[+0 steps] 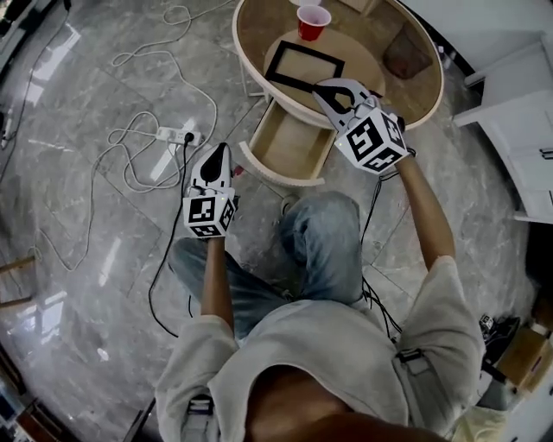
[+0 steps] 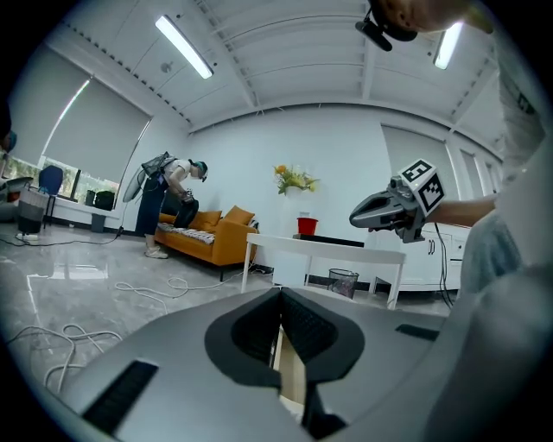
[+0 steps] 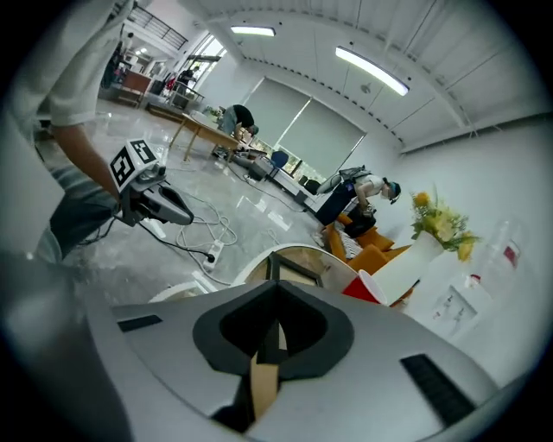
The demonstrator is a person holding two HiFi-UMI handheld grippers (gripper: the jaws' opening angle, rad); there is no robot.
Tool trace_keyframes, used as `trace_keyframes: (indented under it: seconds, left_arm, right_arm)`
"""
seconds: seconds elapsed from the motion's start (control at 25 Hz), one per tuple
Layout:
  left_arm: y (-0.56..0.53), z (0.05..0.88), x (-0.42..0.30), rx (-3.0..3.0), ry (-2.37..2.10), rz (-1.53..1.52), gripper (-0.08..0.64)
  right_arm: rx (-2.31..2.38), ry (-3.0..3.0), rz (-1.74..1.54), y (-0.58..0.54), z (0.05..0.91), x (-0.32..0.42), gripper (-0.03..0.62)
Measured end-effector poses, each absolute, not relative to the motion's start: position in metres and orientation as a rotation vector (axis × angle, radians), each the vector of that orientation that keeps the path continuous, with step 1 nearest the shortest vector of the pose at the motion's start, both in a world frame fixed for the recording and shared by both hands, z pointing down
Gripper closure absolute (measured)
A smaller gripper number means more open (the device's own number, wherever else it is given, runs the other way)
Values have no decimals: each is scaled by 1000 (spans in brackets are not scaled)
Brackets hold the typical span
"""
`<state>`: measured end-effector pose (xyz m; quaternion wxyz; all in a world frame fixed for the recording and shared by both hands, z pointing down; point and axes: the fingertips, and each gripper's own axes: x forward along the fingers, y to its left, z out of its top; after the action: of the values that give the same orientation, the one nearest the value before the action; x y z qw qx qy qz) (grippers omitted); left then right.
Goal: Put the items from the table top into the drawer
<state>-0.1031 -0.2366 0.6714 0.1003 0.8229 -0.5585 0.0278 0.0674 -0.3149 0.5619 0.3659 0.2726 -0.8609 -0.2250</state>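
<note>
On the round table (image 1: 371, 30) are a red cup (image 1: 313, 22) and a black frame (image 1: 304, 65); the drawer (image 1: 289, 147) below is open. The right gripper (image 1: 320, 89) hangs over the frame's near corner.

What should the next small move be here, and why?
Probably open the right gripper and lower it onto the near edge of the black rectangular frame. Its jaws are shut, empty, above that edge; the light wooden drawer below stands open, and the frame and red plastic cup sit on the round table.
</note>
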Motion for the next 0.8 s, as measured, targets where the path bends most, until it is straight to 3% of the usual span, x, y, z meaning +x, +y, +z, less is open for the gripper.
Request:
trace_keyframes:
  seconds: [0.24,0.32,0.56,0.8]
  left_arm:
    - [-228,658,-101,2453,-1654,58,545]
    - [-225,654,-102,2455,-1662,44,545]
    - [-219,647,-103,2454,-1679,15,545]
    - [-214,649,-109,2439,-1708,17,545]
  right_arm:
    - [613,-2232,-499,-324,564,56,561]
    - [532,-2211,-443,-322,576,54,411]
    - [505,-2196,-271,-337,594,61,425]
    - [482,-2155,-235,-345,606,66,491]
